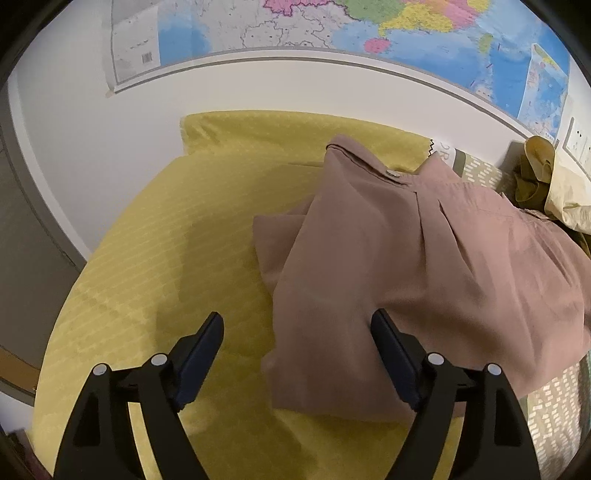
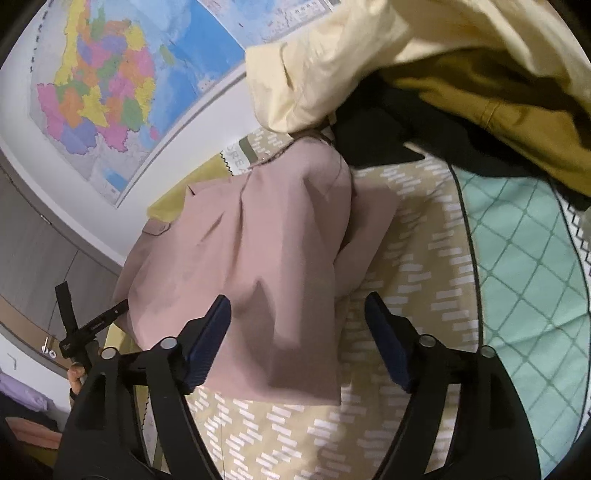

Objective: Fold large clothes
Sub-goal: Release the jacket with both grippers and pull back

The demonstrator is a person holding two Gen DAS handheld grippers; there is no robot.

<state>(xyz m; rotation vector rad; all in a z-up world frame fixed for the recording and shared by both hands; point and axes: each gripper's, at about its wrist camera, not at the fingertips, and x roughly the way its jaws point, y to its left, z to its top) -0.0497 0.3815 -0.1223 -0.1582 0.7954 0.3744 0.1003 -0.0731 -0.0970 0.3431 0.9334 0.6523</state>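
While both my grippers, left (image 1: 297, 363) and right (image 2: 297, 341), gape empty over folded pink shirt (image 1: 424, 266) on bed (image 1: 166, 240): loose top layer may spring open; careless regrab drags fold.

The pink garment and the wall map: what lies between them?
In the left wrist view, a yellow pillow and then bare white wall lie between the pink garment and the wall map.

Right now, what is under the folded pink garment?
The pink garment lies across a yellow sheet and a tan dash-patterned cover. Whatever lies directly beneath its middle is covered.
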